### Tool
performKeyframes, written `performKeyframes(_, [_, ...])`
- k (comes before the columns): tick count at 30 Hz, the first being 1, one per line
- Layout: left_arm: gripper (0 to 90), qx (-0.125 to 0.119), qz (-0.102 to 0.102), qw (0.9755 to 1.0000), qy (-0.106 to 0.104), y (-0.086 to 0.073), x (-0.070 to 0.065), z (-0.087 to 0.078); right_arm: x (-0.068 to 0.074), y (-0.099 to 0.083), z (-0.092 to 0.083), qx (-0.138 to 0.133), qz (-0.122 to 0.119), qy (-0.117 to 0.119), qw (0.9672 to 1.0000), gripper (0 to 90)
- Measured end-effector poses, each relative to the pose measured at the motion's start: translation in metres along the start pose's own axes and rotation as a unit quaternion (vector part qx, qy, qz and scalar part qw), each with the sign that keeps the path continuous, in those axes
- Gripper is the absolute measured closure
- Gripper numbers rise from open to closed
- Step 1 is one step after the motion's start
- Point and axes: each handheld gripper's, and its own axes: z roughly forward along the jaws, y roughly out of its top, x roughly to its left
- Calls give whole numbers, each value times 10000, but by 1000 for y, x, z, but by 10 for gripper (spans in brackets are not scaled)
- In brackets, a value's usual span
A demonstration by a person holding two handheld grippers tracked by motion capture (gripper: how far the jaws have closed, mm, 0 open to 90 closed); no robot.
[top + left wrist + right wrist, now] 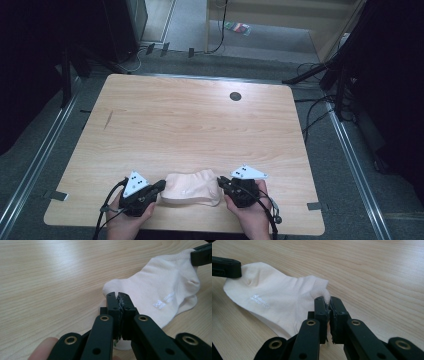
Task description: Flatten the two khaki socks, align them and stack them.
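A cream sock (191,188) lies flat at the near edge of the wooden table (200,125), between the two grippers. The left gripper (118,298) is clenched on one end of the sock. The right gripper (327,302) pinches the ribbed cuff at the other end, jaws closed tightly on the cloth.

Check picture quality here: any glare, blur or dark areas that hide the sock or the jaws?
High view: soft and low in detail, surroundings dark, mild glare on the table; the sock reads clearly. Left gripper view: bright sheen on the wood, left gripper sharp. Right gripper view: right gripper sharp on the cuff, far tabletop slightly soft.
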Motion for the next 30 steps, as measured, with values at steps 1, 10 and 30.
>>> performKeyframes(1, [898,25,73,10000,38,-1,-1,1,0,-2,0,20,40,52,10000,857])
performKeyframes(10, [898,55,180,9998,74,-2,-5,2,3,-5,-5,77,11,100,9999,856])
performKeyframes(30, [733,-69,-34,9998,-169,-6,3,2,-3,-14,-3,-99,190,-10,9998,702])
